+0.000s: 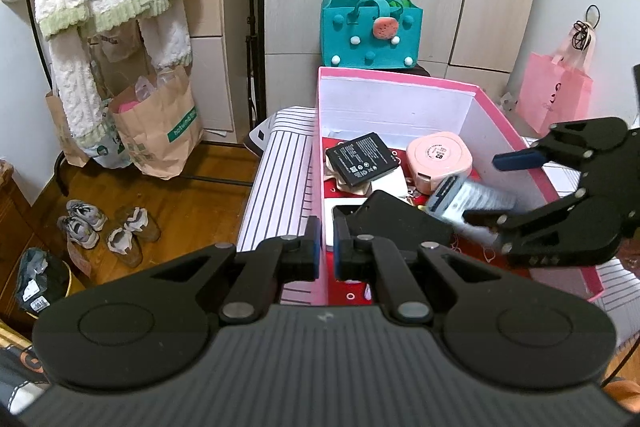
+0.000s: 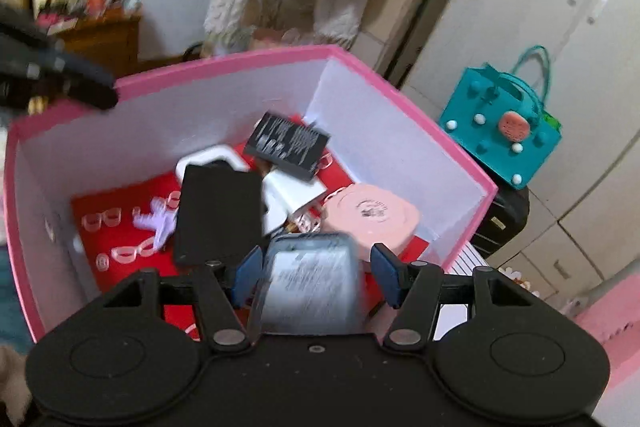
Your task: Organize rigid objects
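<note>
a bedroom with a wood floor, hanging robes and white cabinets. the pink box [image 1: 400,83] sits on a striped surface. left to right: the left gripper [image 1: 327,251] hovers at the box's near wall, jaws nearly closed on nothing; inside lie a black case [image 2: 218,213], a battery [image 2: 286,145] and a pink case [image 2: 370,217]. the right gripper [image 2: 316,273] is spread wide over the box, a blurred grey device [image 2: 310,281] between its fingers, seemingly just dropped. judging by this, the placing step is finishing; next, withdraw and fetch another item.
</note>
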